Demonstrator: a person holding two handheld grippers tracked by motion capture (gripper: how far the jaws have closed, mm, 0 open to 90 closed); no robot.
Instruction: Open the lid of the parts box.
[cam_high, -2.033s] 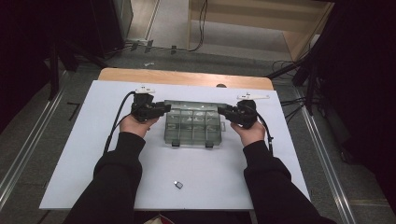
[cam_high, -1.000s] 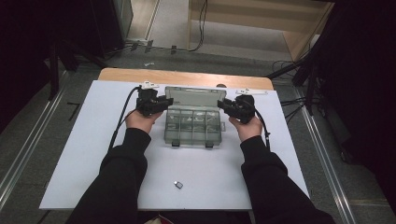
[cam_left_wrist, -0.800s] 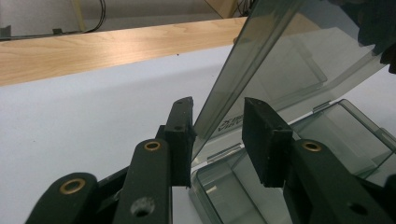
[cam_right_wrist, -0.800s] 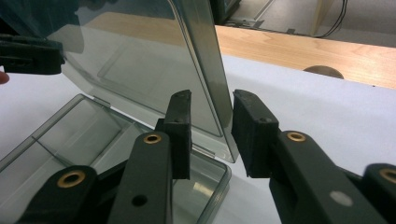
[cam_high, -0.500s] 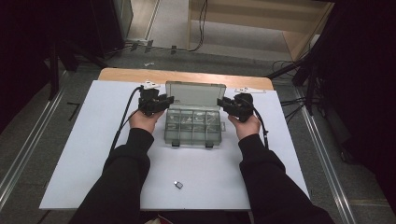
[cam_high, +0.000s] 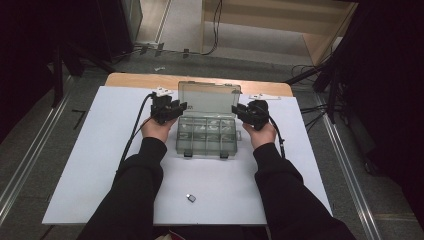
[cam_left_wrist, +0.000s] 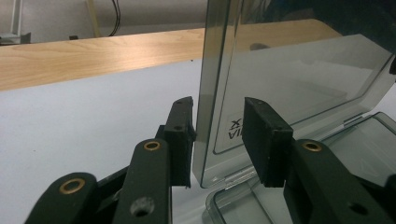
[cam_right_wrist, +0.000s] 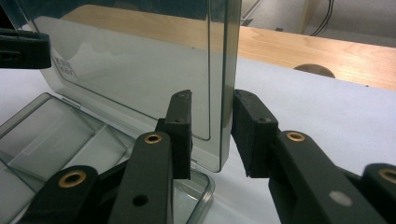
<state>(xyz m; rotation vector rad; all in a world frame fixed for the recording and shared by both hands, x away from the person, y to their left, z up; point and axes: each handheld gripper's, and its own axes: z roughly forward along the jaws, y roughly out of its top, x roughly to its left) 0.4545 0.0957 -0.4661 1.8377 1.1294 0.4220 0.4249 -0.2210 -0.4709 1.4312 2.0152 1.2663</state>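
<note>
Lid (cam_left_wrist: 299, 88) edge between hand-held gripper (cam_left_wrist: 217, 140) jaws, contact unclear.

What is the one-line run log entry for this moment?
lid: clear grey plastic lid raised upright | left hand-held gripper: astride left edge | right hand-held gripper: astride right edge | box tray: open

A white tabletop (cam_high: 85, 150) with a bare wooden strip (cam_high: 135, 79) along its far edge carries a clear compartment box (cam_high: 207, 135) near the far middle, its lid (cam_high: 209, 97) standing upright. A small dark object (cam_high: 190, 198) lies alone toward the near edge, well apart from the box.
</note>
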